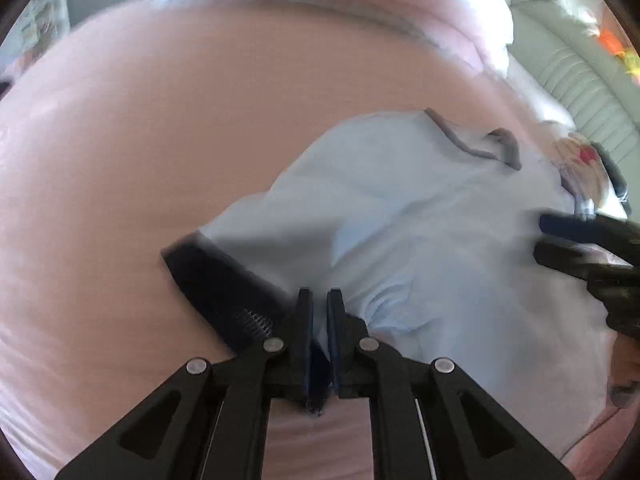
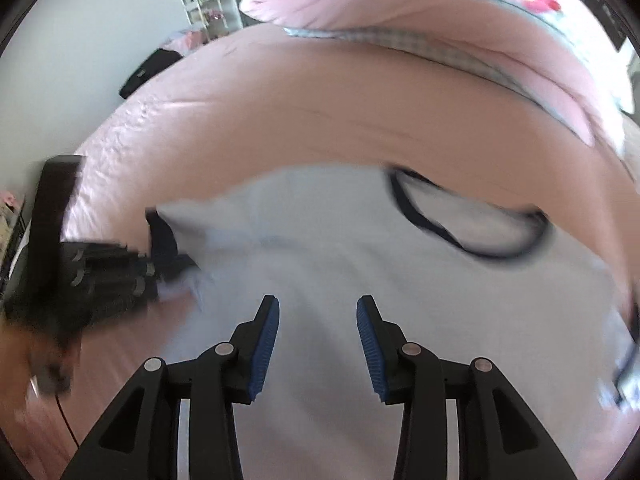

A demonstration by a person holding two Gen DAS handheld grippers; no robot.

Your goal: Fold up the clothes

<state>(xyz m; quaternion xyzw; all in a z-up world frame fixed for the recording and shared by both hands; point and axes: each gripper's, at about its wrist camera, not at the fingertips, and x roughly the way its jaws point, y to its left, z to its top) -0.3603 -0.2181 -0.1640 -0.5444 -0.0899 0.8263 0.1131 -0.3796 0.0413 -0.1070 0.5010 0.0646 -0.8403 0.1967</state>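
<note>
Sleeve fold: left gripper (image 1: pixel 320 300) clamps, apparently, the shirt (image 1: pixel 420 208) sleeve; right gripper (image 2: pixel 318 312) fingers half-open, empty, next grasp the hem.

Left gripper (image 1: pixel 319 300) clamped, right gripper (image 2: pixel 318 312) parted.

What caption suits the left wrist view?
Left tongs shut on pale blue shirt lying on pink bedsheet.

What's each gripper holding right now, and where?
Left gripper pinches the light blue shirt beside its dark sleeve cuff. Right gripper is open, holding nothing.
</note>
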